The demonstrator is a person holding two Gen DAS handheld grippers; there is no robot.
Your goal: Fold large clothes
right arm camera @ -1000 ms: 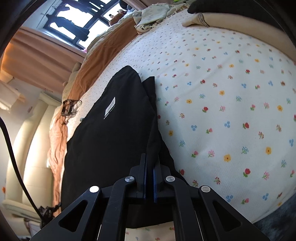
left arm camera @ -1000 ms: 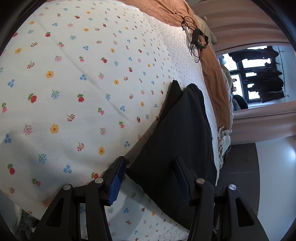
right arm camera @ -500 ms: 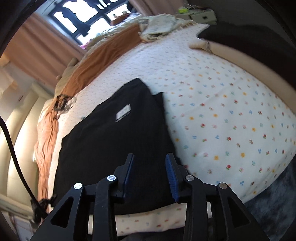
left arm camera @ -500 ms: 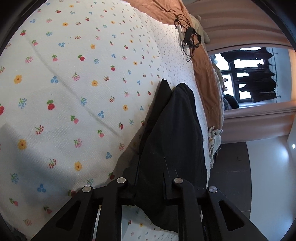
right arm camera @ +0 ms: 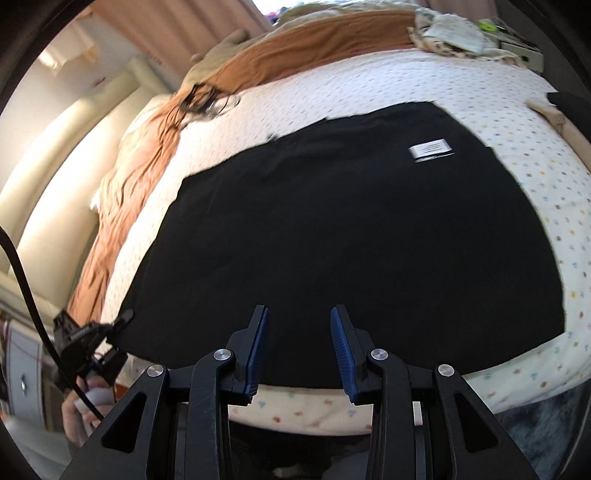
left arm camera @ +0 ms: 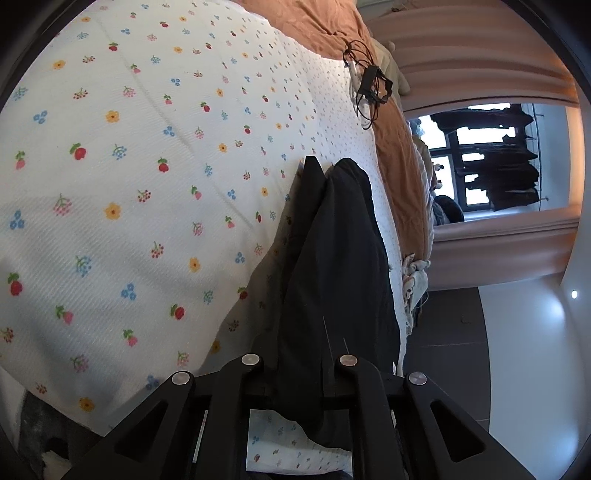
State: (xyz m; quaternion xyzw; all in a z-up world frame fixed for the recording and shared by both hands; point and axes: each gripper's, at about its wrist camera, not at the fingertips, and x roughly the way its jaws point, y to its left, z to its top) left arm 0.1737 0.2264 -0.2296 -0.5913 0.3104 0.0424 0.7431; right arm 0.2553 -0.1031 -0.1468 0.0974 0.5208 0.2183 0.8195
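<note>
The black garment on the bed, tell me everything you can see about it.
The black garment is a large piece of plain dark fabric, matte and soft-looking, spread mostly flat on the floral bedsheet. A small white label sits near its far end. Its near edge lies along the bed's edge. The left gripper is shut on that near edge, lifting a fold; its jaws have just been closing. The right gripper hovers open above it, nothing between its pads.

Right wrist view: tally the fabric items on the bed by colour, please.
Black garment: 1
Floral white bedspread: 1
Orange blanket: 1
Cream cloth pile: 1
Total: 4
</note>
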